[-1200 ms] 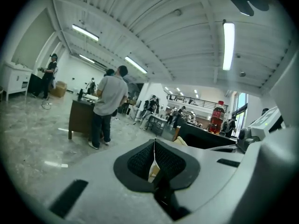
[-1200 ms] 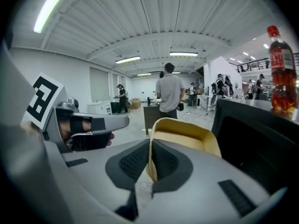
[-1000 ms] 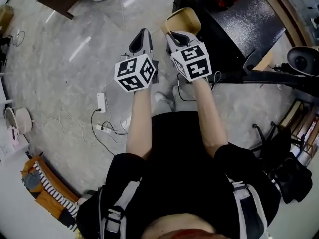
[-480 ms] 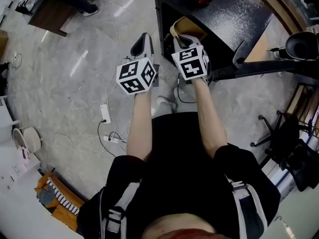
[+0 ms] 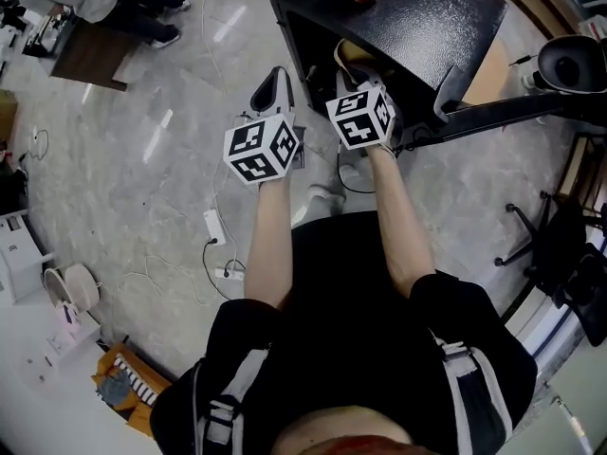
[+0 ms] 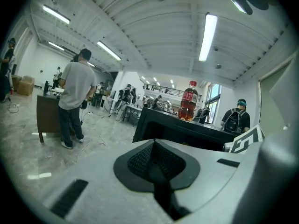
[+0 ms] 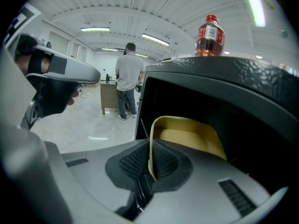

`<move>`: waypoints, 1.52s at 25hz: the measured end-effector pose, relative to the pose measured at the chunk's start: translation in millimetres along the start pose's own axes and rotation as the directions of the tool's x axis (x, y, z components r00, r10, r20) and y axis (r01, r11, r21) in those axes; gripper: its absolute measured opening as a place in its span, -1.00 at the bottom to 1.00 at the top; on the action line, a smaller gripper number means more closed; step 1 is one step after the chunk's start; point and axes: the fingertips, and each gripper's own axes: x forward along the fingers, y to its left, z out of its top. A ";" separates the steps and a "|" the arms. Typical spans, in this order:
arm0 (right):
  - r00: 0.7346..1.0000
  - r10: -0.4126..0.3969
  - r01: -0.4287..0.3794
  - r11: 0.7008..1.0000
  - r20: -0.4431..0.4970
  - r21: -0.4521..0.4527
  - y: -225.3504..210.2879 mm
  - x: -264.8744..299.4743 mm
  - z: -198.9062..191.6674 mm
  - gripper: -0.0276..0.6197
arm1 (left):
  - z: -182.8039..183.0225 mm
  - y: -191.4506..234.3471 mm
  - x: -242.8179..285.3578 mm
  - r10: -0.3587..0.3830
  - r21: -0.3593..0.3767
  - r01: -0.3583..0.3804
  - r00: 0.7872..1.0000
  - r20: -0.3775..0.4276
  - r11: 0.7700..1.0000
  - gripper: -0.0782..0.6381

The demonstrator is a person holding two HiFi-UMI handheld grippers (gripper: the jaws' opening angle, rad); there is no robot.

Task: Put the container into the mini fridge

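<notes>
Well under way by the look of it, but not finished. Pinching the near wall of the tan container (image 7: 187,136) between the tight-pressed jaws of the right gripper (image 7: 150,166). Holding it in the air at the open front of the black mini fridge (image 7: 243,92), seemingly just entering, on no shelf yet. Carrying the left gripper (image 6: 154,160) alongside, outside the fridge, jaws pressed together on nothing. Left to do: pushing deeper, setting down, letting go. Worth minding the soda bottle (image 7: 209,36) on top.
</notes>
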 end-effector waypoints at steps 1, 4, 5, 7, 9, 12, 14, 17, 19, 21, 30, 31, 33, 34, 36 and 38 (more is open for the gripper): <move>1.000 -0.005 0.005 1.000 0.003 0.004 -1.2 0.9 -1.6 -0.85 | 0.4 -1.2 0.8 -0.004 0.002 0.004 1.000 0.000 1.000 -0.75; 1.000 -0.028 0.028 1.000 0.009 -0.004 -5.4 2.9 -1.3 -0.85 | 2.5 -2.3 3.1 -0.011 0.008 0.011 1.000 0.001 1.000 -0.75; 1.000 -0.029 0.030 1.000 0.010 -0.008 -5.8 3.6 -0.2 -0.85 | 3.6 -1.3 3.3 -0.010 0.008 0.010 1.000 0.003 1.000 -0.75; 0.999 -0.030 0.030 0.999 0.011 -0.013 -5.2 4.7 1.7 -0.77 | 5.7 2.6 2.7 -0.003 0.003 0.003 1.000 0.007 1.000 -0.75; 0.999 -0.032 0.033 0.999 0.017 -0.013 -4.2 5.2 4.1 -0.65 | 7.1 7.3 1.9 0.006 -0.004 -0.006 1.000 0.012 1.000 -0.75; 0.998 -0.029 0.030 0.999 0.063 -0.018 -1.0 3.6 16.3 -0.65 | 8.4 13.6 0.2 0.020 -0.013 -0.020 1.000 0.020 1.000 -0.75; 0.994 -0.015 0.018 0.999 0.109 -0.028 3.8 2.1 29.3 -0.72 | 9.5 18.6 -1.8 0.036 -0.019 -0.035 0.999 0.028 0.999 -0.75; 0.983 0.048 -0.045 0.999 0.178 -0.020 16.4 1.1 50.9 -0.82 | 13.6 30.5 -8.3 0.073 -0.031 -0.071 0.996 0.051 0.997 -0.75; 0.972 0.101 -0.101 0.995 0.212 -0.014 29.5 0.2 63.2 -0.84 | 18.1 41.5 -18.0 0.108 -0.042 -0.105 0.992 0.071 0.994 -0.75; 0.954 0.163 -0.171 0.985 0.253 0.010 44.4 -0.4 75.9 -0.86 | 24.8 54.8 -30.1 0.149 -0.053 -0.144 0.984 0.095 0.988 -0.75; 0.756 0.446 -0.525 0.850 0.478 0.037 130.3 -7.7 168.2 -0.88 | 59.0 137.8 -129.2 0.438 -0.110 -0.424 0.869 0.228 0.899 -0.75; 0.725 0.476 -0.562 0.826 0.498 0.029 143.3 -11.8 179.2 -0.88 | 62.1 146.1 -144.7 0.471 -0.118 -0.456 0.848 0.241 0.882 -0.75; 0.644 0.543 -0.646 0.764 0.538 0.002 175.9 -22.0 205.3 -0.88 | 69.7 164.7 -180.7 0.546 -0.137 -0.529 0.793 0.270 0.837 -0.75; 0.596 0.580 -0.688 0.725 0.555 -0.020 195.3 -28.6 219.7 -0.88 | 74.0 174.4 -201.6 0.587 -0.151 -0.570 0.757 0.285 0.808 -0.75; 0.498 0.644 -0.756 0.650 0.580 -0.072 232.8 -45.0 246.1 -0.88 | 81.9 190.4 -244.8 0.664 -0.180 -0.644 0.678 0.315 0.743 -0.75; 0.434 0.673 -0.789 0.605 0.599 -0.109 257.2 -61.8 262.9 -0.88 | 86.4 198.4 -280.2 0.715 -0.205 -0.694 0.612 0.337 0.690 -0.75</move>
